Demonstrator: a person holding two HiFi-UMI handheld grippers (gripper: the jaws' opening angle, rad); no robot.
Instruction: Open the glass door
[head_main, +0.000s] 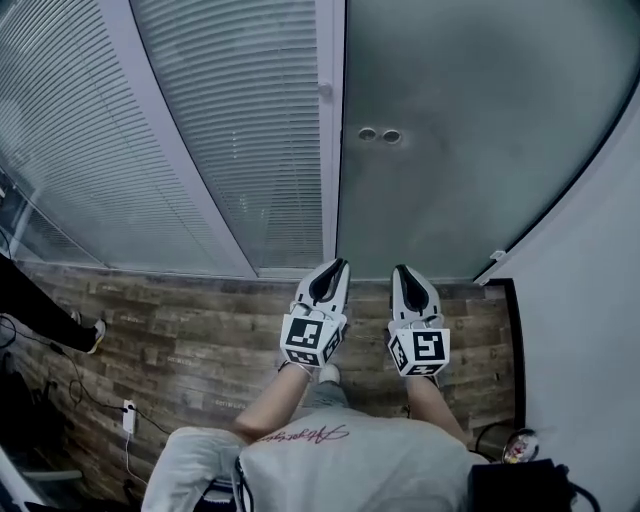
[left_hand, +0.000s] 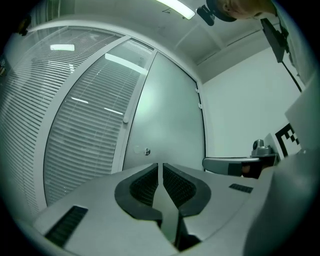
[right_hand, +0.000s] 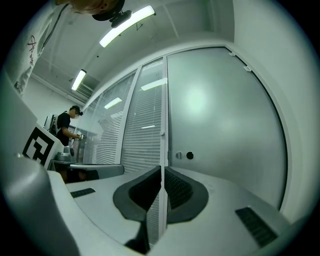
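Observation:
A frosted glass door (head_main: 450, 150) stands closed ahead of me, with two small round fittings (head_main: 379, 134) near its left edge. My left gripper (head_main: 335, 266) and right gripper (head_main: 401, 270) are held side by side in front of it, pointing at its lower part and apart from the glass. Both are shut with nothing between the jaws. In the left gripper view the door (left_hand: 170, 125) and its fittings (left_hand: 146, 151) lie beyond the shut left gripper (left_hand: 160, 165). The right gripper view shows the door (right_hand: 225, 125) and fittings (right_hand: 189, 155) past the shut right gripper (right_hand: 163, 169).
A glazed wall with slatted blinds (head_main: 200, 130) runs left of the door behind a white post (head_main: 330, 150). A white wall (head_main: 600, 300) closes the right side. The floor (head_main: 180, 330) is wood plank. Another person's shoe (head_main: 95, 335) and a cable plug (head_main: 128, 415) lie at left.

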